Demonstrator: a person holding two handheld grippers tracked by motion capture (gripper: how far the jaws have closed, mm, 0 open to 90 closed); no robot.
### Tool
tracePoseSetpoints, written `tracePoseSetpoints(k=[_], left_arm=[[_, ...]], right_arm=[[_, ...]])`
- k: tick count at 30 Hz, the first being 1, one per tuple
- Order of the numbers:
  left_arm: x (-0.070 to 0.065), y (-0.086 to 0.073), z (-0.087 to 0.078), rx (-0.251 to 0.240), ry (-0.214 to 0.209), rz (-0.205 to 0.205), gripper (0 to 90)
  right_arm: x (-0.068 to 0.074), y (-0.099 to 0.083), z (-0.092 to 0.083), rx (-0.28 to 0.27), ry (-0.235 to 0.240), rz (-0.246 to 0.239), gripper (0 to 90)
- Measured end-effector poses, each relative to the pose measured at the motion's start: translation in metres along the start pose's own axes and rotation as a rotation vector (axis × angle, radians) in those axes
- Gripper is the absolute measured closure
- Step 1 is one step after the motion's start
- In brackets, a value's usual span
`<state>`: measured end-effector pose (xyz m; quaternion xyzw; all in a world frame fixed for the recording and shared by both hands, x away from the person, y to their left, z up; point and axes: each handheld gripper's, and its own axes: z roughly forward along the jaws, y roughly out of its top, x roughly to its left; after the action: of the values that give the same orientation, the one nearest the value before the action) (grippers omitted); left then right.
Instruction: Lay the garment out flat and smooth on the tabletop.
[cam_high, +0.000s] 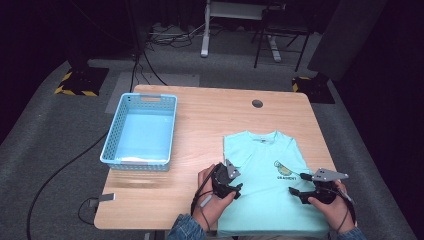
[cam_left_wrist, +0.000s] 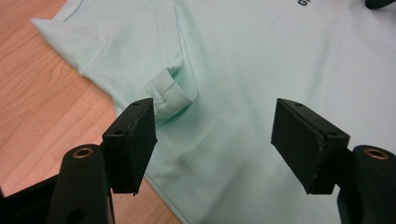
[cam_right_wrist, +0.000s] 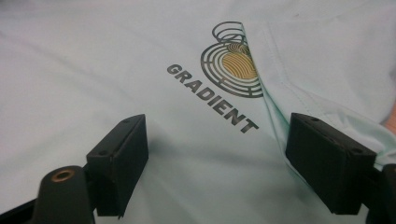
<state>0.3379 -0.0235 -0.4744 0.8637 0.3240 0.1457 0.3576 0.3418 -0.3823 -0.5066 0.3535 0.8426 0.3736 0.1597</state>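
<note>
1. Mint-green T-shirt (cam_high: 262, 185) lies flat, front up, on the near right part of the wooden table (cam_high: 205, 125), its hem at the near edge and its collar pointing away.
2. The left gripper (cam_high: 235, 190) hovers over the shirt's left edge, held in a hand (cam_high: 212, 200) that comes in from the bottom in a denim sleeve; its jaws stand spread with nothing between them, above a folded-in sleeve (cam_left_wrist: 170, 91).
3. The right gripper (cam_high: 295, 192) sits low over the shirt's right side, jaws likewise apart and empty, just short of the printed logo (cam_right_wrist: 229, 70).
4. A light blue basket (cam_high: 141, 131) stands on the table's left part, well apart from the shirt.
5. Grey carpet, cables and dark stands surround the table.
</note>
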Motion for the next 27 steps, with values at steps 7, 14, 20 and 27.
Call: tracePoseSetpoints(k=[7,14,20,27], left_arm=[[0.005,0.009,0.001,-0.010,0.011,0.000,30.6],[0.013,0.017,0.006,-0.007,0.022,-0.001,31.1],[0.016,0.026,0.014,-0.007,0.018,0.008,33.5],[0.018,0.033,0.029,0.013,0.018,0.031,40.4]], right_arm=[[0.000,0.000,0.000,0.000,-0.001,-0.001,20.9],[0.000,0.000,0.000,0.000,-0.001,-0.001,20.9],[0.000,0.000,0.000,0.000,-0.001,0.000,20.9],[0.000,0.000,0.000,0.000,-0.001,0.000,20.9]])
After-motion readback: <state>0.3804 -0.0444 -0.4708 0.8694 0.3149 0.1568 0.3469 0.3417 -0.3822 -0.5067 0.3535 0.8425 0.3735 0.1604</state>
